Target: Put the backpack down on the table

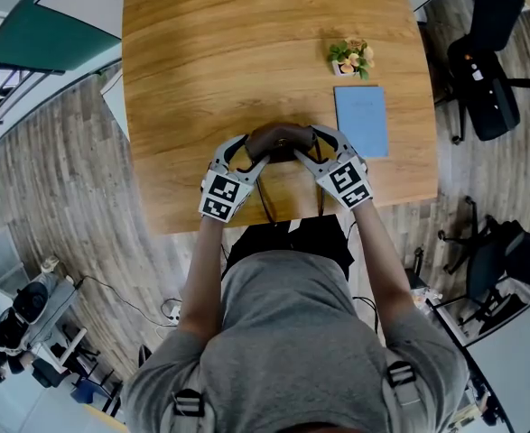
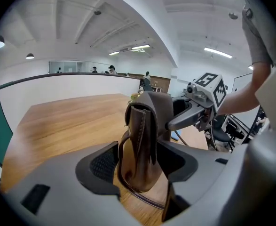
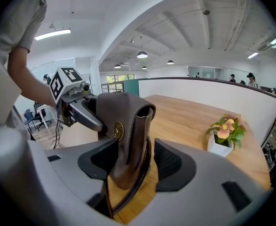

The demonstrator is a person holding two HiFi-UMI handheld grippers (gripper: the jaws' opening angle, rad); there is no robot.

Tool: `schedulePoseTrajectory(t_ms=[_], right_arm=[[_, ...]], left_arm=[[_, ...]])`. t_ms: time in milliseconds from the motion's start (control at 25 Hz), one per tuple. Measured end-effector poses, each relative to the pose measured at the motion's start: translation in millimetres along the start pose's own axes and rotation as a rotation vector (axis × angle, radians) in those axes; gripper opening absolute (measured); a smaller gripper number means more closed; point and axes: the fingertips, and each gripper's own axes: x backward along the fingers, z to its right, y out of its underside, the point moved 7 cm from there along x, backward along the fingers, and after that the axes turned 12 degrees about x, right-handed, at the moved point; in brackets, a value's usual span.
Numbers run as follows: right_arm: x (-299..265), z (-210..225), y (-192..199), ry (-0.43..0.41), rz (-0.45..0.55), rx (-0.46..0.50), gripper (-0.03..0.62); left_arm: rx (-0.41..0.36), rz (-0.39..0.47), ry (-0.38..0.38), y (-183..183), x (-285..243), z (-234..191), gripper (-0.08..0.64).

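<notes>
Backpack (image 1: 279, 140) stands lower centre on the table (image 1: 201, 61) — soft, limp leather, probably light. Left gripper (image 1: 246, 150) and right gripper (image 1: 313, 148) bracket it, jaws spread, unclamped; I'd pinch the side seams.

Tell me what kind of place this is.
Probably an open-plan office or workspace: black swivel chairs stand on wood-look flooring beside a wooden table, strip lights run along the ceiling, and people show beyond a partition wall.
</notes>
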Motion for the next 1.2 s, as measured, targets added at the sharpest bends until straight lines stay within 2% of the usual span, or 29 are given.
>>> schedulePoseTrajectory(t_ms=[640,960,1080,1200], right_arm=[[32.7,-8.2,-5.6,0.078,-0.028,0.015,0.250],[52.7,-14.4,-5.5,0.151,-0.056,0.018,0.250],[59.4,-18.6,-7.1,0.159,-0.058,0.020,0.231],[63.4,-27.6,-9.3,0.145,-0.056,0.039,0.151]], left_arm=[[-0.017,0.044,-0.016,-7.2,32.2,7.8,0.268],[-0.024,0.085,-0.038,-6.9,56.6,8.7,0.267],[-0.013,0.098,-0.038,-3.7,66.4,8.8,0.254],[-0.005,0.097,-0.035,0.7,76.6,10.8,0.216]])
